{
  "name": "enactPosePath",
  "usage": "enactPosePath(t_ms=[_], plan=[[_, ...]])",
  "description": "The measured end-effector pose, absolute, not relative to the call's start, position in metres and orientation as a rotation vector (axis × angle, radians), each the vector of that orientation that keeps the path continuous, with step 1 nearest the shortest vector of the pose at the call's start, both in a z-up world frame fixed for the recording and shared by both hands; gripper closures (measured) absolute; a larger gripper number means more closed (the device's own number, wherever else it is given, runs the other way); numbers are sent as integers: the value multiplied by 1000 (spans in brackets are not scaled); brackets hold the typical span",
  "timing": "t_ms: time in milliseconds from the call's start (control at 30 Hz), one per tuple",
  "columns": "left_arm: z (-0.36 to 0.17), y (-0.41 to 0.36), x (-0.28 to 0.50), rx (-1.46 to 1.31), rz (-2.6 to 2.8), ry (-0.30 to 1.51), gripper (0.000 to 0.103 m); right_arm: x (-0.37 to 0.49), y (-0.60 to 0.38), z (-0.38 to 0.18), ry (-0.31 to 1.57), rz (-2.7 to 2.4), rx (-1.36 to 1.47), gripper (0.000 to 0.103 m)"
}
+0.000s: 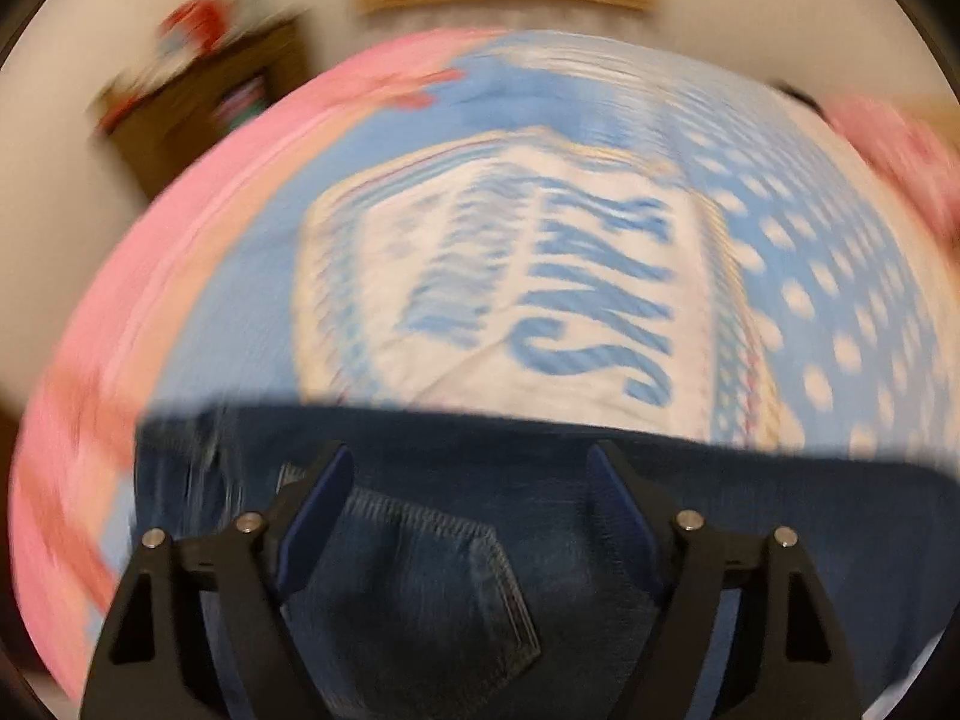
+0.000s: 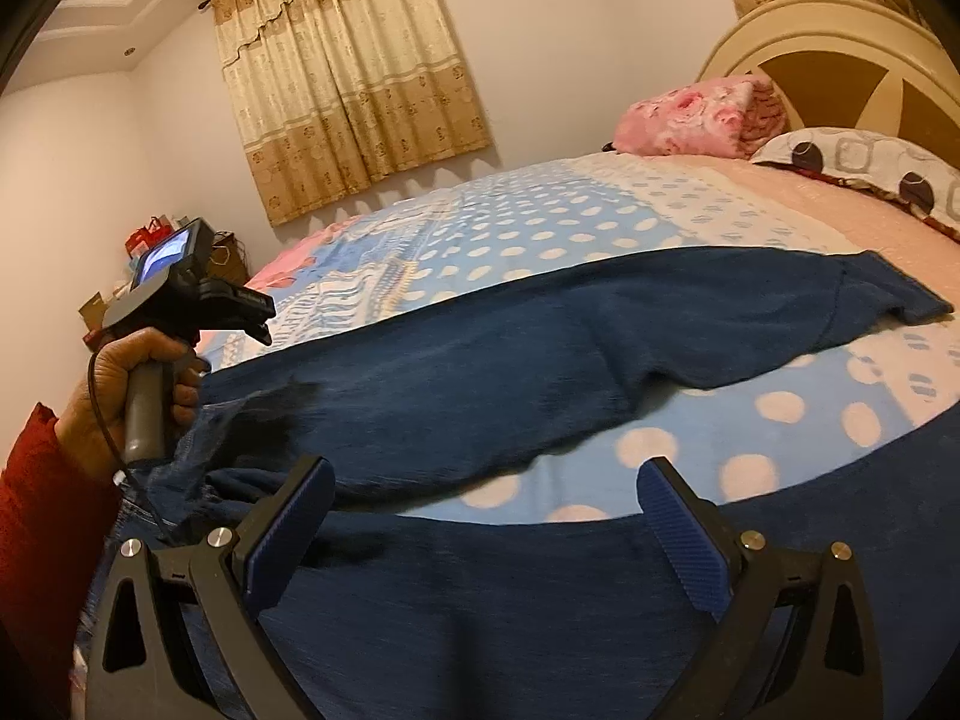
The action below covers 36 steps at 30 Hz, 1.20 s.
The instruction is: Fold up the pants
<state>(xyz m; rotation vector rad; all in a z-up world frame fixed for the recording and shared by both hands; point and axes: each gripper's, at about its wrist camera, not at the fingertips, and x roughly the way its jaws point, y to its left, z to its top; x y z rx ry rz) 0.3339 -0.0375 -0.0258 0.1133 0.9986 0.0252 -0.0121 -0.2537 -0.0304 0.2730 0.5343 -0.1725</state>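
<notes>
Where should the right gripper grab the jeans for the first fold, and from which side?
Likely the hem of the far leg, approached from the headboard side, jaws straddling the flat edge. The jeans lie spread on the bedspread with legs splayed apart; that hem is a free, thin edge. The right gripper is open above the near leg, the left gripper open over the back pocket.

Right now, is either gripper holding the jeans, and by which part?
Nothing held. Left gripper is open above the jeans near the back pocket; right gripper is open over a leg.
</notes>
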Motion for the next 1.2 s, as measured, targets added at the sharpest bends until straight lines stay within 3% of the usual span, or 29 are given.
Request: enactPosePath(t_ms=[400, 467, 533, 667, 733, 767, 900, 1200], plan=[[-43, -21, 353, 439, -361, 980, 22, 2, -286, -51, 583, -211, 356, 1], [-50, -21, 358, 453, -391, 985, 30, 3, -284, -54, 591, -211, 353, 1], [-60, -19, 365, 455, -430, 1018, 44, 3, -283, -55, 596, -215, 350, 1], [-67, -23, 360, 472, -503, 995, 58, 0, -283, -56, 598, -240, 345, 1], [-68, -25, 354, 483, -536, 977, 86, 0, -284, -58, 606, -250, 352, 1], [-68, -27, 350, 499, -526, 962, 89, 0, -284, -59, 611, -256, 356, 1], [-62, -29, 336, 527, -496, 914, 97, 0, -284, -62, 628, -262, 380, 1], [7, -1, 253, 396, -548, 721, 97, 5, -279, -41, 595, -135, 478, 1]])
